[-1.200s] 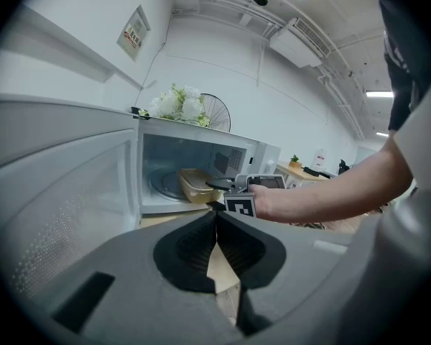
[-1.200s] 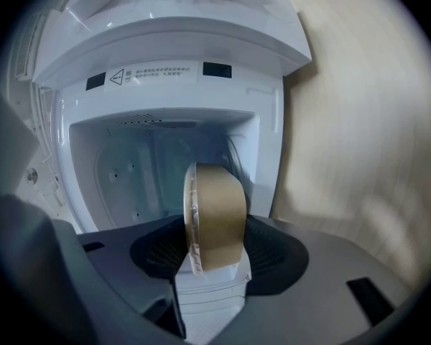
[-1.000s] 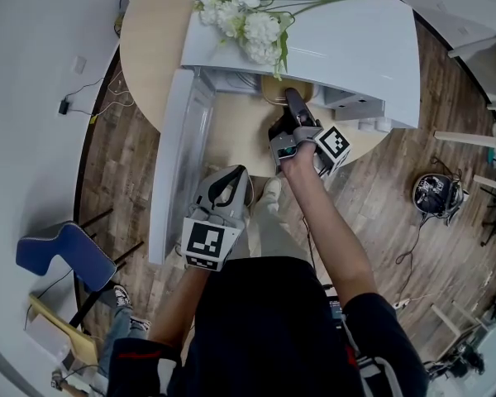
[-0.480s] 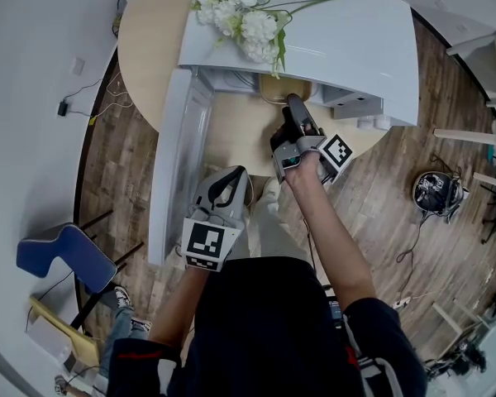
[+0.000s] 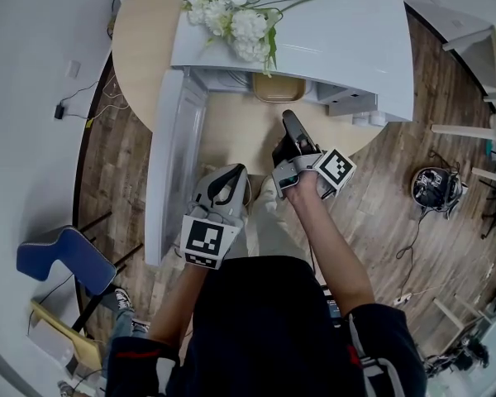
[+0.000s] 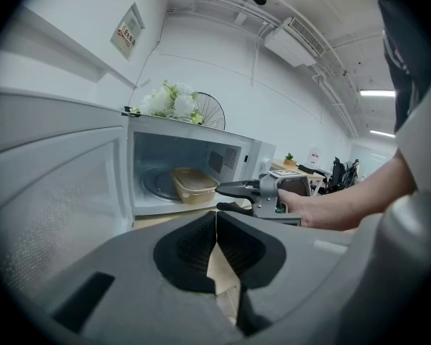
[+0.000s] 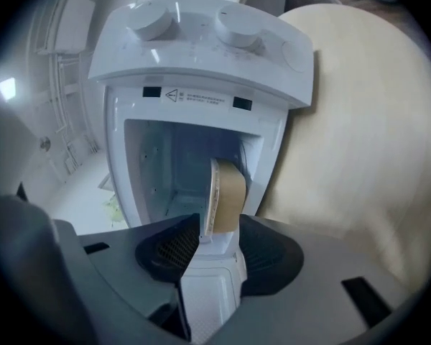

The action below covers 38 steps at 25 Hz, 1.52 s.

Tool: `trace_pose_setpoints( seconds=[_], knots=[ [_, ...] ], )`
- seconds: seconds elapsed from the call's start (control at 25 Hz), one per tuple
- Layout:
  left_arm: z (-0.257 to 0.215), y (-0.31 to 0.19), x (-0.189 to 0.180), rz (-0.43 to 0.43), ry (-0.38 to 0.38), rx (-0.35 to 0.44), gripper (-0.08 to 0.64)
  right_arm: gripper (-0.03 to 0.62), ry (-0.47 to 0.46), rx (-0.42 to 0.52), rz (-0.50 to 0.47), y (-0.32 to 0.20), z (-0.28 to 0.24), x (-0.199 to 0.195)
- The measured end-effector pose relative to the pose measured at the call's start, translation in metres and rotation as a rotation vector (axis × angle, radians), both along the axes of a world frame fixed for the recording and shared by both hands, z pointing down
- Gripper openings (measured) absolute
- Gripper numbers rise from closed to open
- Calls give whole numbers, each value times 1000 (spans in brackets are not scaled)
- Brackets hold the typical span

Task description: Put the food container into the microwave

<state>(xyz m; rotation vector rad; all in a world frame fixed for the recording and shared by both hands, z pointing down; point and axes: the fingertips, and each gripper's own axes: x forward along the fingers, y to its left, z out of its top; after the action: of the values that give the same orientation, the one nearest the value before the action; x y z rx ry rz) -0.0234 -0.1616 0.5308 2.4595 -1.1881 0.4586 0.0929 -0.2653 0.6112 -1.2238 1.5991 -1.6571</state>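
The tan food container (image 5: 277, 88) sits inside the white microwave (image 5: 339, 40), on its turntable (image 6: 194, 184). The microwave door (image 5: 169, 164) stands swung open to the left. My right gripper (image 5: 288, 121) is open and empty, held over the table a little in front of the microwave mouth. Through its jaws I see the container (image 7: 226, 192) in the cavity, apart from the pads. My left gripper (image 5: 236, 172) hangs low near the person's body, shut on nothing (image 6: 215, 220). From the left gripper view the right gripper (image 6: 226, 196) shows its jaws spread.
White flowers (image 5: 231, 15) lie on top of the microwave. The round wooden table (image 5: 231, 139) carries the microwave. A blue chair (image 5: 62, 255) stands at the left on the wood floor, and a round device (image 5: 436, 190) with cables sits at the right.
My right gripper has drawn back from the microwave mouth toward the person. The container stays inside the cavity. The left gripper has not moved.
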Motion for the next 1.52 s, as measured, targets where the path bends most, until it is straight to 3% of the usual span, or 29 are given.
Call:
trace_pose_setpoints(
  seconds=[0.16, 0.28, 0.56, 0.64, 0.92, 1.52],
  knots=[
    [1, 0, 1, 0, -1, -1, 17, 83, 160, 17, -57, 1, -3, 3],
    [2, 1, 0, -2, -5, -4, 17, 17, 354, 74, -126, -1, -11, 3],
    [3, 3, 3, 1, -3, -10, 18, 11, 916, 259, -340, -10, -26, -12],
    [4, 2, 4, 1, -2, -10, 18, 11, 1021, 291, -398, -12, -25, -18],
    [6, 1, 3, -10, -1, -13, 17, 11, 1162, 327, -495, -21, -14, -27],
    [12, -7, 4, -21, -8, -27, 18, 11, 1164, 322, -482, -60, -3, -22]
  ],
)
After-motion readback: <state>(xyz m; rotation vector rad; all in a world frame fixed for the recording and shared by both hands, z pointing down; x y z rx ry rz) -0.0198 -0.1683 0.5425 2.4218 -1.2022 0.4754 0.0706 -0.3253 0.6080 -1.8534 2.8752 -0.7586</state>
